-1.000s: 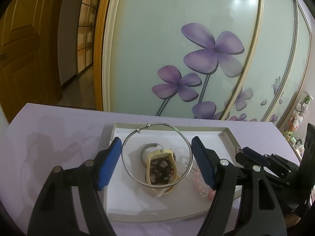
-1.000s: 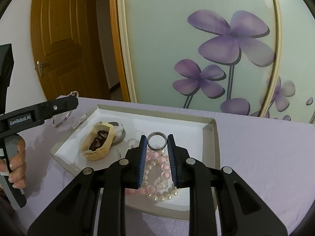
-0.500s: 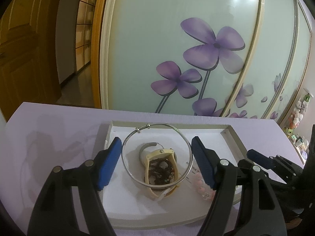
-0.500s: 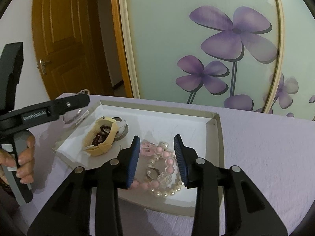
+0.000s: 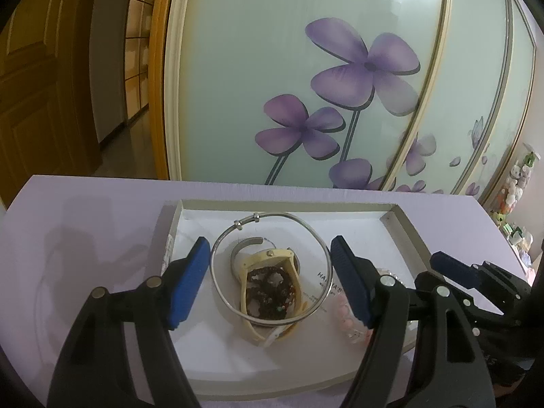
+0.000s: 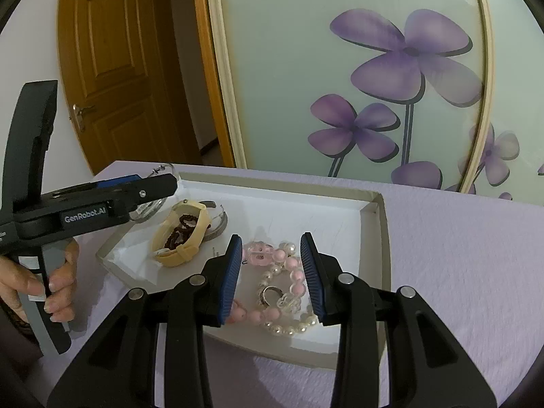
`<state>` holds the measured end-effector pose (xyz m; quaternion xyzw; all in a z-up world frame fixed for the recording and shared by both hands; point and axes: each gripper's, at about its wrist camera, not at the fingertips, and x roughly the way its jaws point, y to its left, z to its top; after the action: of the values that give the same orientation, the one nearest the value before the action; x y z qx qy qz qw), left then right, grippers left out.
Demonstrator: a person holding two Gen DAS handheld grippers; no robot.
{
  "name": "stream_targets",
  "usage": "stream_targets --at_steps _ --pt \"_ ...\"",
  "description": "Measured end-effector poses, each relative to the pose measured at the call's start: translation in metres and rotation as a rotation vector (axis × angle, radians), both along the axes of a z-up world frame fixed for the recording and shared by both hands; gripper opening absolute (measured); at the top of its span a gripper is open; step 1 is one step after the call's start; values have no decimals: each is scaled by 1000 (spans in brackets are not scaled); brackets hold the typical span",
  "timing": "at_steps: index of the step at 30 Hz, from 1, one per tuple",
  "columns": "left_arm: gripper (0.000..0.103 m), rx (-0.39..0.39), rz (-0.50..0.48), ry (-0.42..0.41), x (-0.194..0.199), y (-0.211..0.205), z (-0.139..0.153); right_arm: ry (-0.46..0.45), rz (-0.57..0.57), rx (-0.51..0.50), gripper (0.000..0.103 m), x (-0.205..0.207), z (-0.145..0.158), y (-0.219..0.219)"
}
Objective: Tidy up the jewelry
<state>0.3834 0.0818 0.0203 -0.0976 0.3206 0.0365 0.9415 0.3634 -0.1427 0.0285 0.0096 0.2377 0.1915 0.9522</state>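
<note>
A shallow white tray (image 5: 343, 219) (image 6: 306, 204) lies on a lilac table. My left gripper (image 5: 270, 255) is shut on a large silver bangle (image 5: 307, 224), holding it level above the tray's left half. Under it lie a cream watch (image 5: 272, 255) (image 6: 193, 229) with a dark bead bracelet (image 5: 268, 289) inside and a silver cuff (image 5: 236, 253). My right gripper (image 6: 272, 241) is open and empty above the tray's near right part. Below it lie a pink and pearl bead bracelet (image 6: 289, 265) and a silver ring (image 6: 270, 294).
A wardrobe door (image 5: 340, 68) with purple flowers stands behind the table. A wooden door (image 6: 112, 68) is at the far left. The right gripper (image 5: 476, 272) shows at the right of the left wrist view. The left gripper (image 6: 102, 200) and a hand (image 6: 40, 282) show at the left of the right wrist view.
My right gripper has opened and let go of the silver ring, which now lies on the bead bracelet. My left gripper has carried the bangle slightly further over the tray.
</note>
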Motion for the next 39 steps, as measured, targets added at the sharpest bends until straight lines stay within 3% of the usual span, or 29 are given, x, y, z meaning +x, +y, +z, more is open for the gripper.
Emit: stream_targets --at_steps 14,24,32,38,39 --pt "74 -25 -28 35 9 -1 -11 -3 8 -2 37 -5 0 0" --pt "80 -24 -23 -45 -15 5 16 -24 -1 14 37 -20 9 -5" --pt "81 -14 7 -59 -30 10 28 -37 -3 21 38 -34 14 -8" --pt "81 -18 32 -76 -59 19 37 -50 -18 46 45 -50 19 -11" --pt "84 -19 38 -80 -66 20 38 -54 -19 50 51 -53 20 -12"
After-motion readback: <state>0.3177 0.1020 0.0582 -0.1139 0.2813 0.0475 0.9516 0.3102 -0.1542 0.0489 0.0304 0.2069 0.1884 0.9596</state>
